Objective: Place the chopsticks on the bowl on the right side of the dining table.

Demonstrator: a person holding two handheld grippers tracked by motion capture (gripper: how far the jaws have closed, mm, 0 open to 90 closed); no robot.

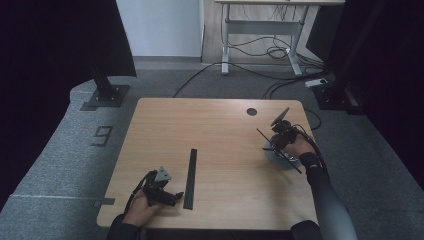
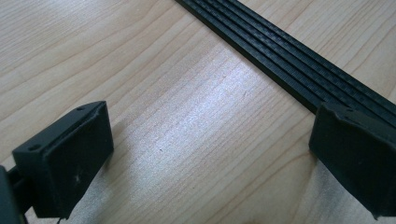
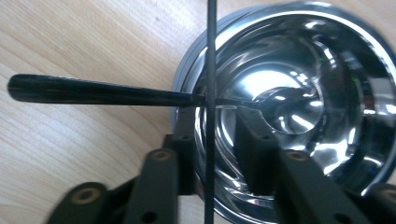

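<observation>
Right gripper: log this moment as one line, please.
right gripper: open, thin rod between jaws | spoon: lying in steel bowl, handle over rim | left gripper: open, beside black strip

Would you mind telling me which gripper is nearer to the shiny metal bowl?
Right. The right gripper is directly over the metal bowl; the left gripper sits across the table beside the black strip.

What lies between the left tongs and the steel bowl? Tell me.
In the high view, the long black strip lies between the left tongs and the bowl; the rest is bare table.
</observation>
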